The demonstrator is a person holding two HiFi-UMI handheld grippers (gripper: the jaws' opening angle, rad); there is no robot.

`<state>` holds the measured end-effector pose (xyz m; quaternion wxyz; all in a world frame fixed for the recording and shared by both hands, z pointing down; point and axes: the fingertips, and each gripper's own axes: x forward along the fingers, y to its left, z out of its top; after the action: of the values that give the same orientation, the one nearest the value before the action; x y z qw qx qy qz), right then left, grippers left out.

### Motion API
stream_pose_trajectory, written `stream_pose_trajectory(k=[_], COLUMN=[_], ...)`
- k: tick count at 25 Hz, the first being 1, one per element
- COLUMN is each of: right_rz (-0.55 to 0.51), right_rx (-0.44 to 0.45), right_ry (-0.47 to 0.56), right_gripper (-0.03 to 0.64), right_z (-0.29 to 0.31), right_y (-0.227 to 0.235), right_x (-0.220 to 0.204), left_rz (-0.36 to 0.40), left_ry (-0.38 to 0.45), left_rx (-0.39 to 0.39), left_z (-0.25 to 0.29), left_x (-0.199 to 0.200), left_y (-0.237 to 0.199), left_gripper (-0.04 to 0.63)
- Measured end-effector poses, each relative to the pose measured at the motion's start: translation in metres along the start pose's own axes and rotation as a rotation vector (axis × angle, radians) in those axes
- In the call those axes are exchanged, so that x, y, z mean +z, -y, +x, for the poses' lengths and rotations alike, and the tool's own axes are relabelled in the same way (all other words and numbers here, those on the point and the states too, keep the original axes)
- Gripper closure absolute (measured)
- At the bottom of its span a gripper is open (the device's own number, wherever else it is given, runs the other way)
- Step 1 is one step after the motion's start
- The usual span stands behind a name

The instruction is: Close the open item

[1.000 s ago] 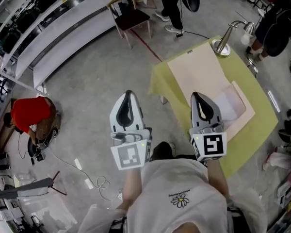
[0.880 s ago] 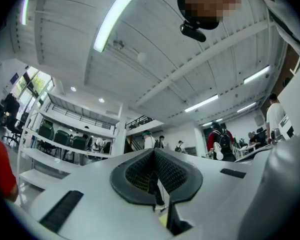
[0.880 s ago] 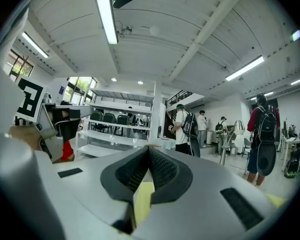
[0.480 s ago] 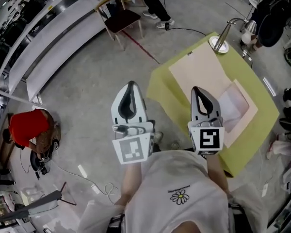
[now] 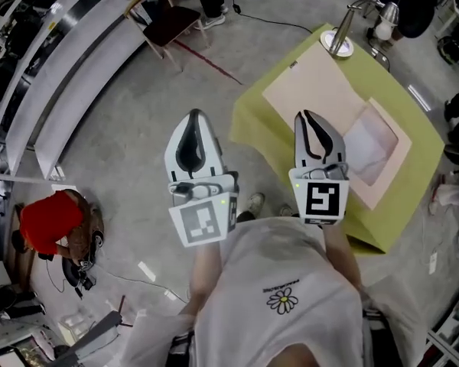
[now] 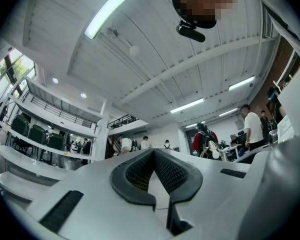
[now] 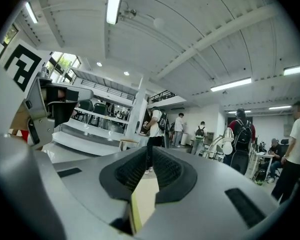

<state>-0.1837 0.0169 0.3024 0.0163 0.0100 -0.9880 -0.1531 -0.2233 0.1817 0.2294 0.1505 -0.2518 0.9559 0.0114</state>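
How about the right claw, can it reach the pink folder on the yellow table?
Probably yes. The right claw hangs shut by the near side of the yellow table, with the pink folder just ahead of it and nothing standing between them.

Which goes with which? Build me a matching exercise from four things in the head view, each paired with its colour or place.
Things:
1. tablecloth
2. desk lamp
3. chair
4. crouching person's top

Colour or place:
a. red
b. stands at the far corner of the tablecloth
c. yellow-green
d. dark seat, light wooden frame

Pairs: 1-c, 2-b, 3-d, 4-a
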Motion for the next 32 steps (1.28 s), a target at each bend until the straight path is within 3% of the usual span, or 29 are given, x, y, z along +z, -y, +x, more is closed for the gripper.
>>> stream_pose_trajectory(k=[5,7,13,17,24,32], right_rz=[0.043,0.033,-0.030,-0.055,-0.104,-0.244], right_rx=[-0.059,-0.076,-0.172,-0.197,-0.225,-0.303], right_ry=[-0.076,-0.102,-0.213,-0.289,-0.409,-0.589], right_gripper=[0.597,0.543,0.537,0.503,0.482,0.465], right_z=[0.010,0.015,0.029,0.045,0.072,0.091], right_y=[0.001,-0.003,-0.013,-0.024,-0.043,-0.044], right_x=[-0.017,-0.020,-0.047,-0.072,-0.132,-0.210], left_rz=[-0.001,-0.019,-0.101,-0.103,-0.117,-0.083], left_ry=[-0.019,-0.009,-0.041,-0.079,-0.164,-0.224], left_rx=[-0.062,-0.097,-0.168,-0.219,-0.246,-0.273], left_z=[0.016,0.023,0.042,0.052,0.059,0.052], left_x=[-0.015,-0.018,-0.042,-0.061,-0.102,-0.132], left_y=[-0.003,-0.003,-0.010,-0.015,-0.024,-0.028], left_gripper=[0.581,0.580,0.581,0.580,0.580,0.581])
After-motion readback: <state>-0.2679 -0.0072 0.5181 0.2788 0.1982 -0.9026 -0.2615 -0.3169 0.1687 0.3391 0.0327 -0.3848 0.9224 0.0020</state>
